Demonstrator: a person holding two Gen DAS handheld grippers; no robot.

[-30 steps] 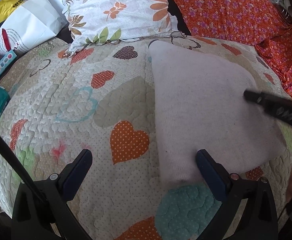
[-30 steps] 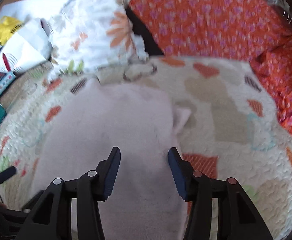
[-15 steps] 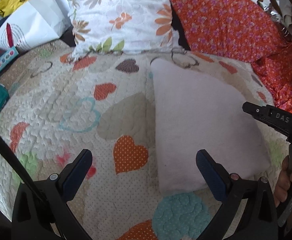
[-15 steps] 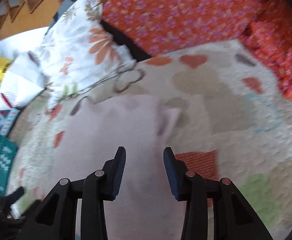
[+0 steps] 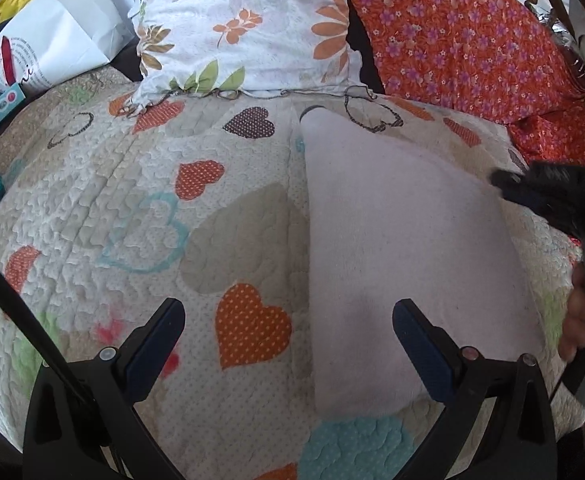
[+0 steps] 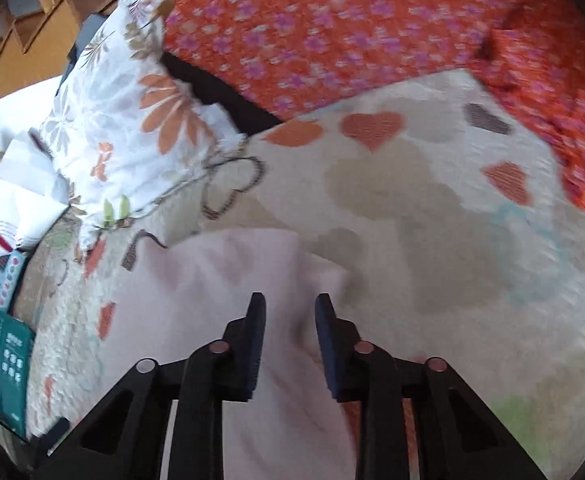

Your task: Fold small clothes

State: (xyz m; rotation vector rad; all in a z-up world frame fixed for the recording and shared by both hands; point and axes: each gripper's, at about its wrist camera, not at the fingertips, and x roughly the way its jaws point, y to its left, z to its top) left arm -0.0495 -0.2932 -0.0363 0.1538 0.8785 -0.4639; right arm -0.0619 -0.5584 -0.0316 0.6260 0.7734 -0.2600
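garment: pale pink folded cloth [image 5: 404, 248] lies flat on heart-print quilt [image 5: 140, 184], near floral pillow [image 5: 244, 28]
left gripper [image 5: 288, 320]: fingers wide apart, holding nothing, right finger over cloth's near edge
right gripper [image 6: 290, 312]: fingers partly apart above cloth [image 6: 228, 280], no clamp visible; view blurred

One pale pink garment [image 5: 404, 248]; one quilt [image 5: 140, 208]; two pillows: floral [image 5: 248, 24], orange [image 5: 464, 40].
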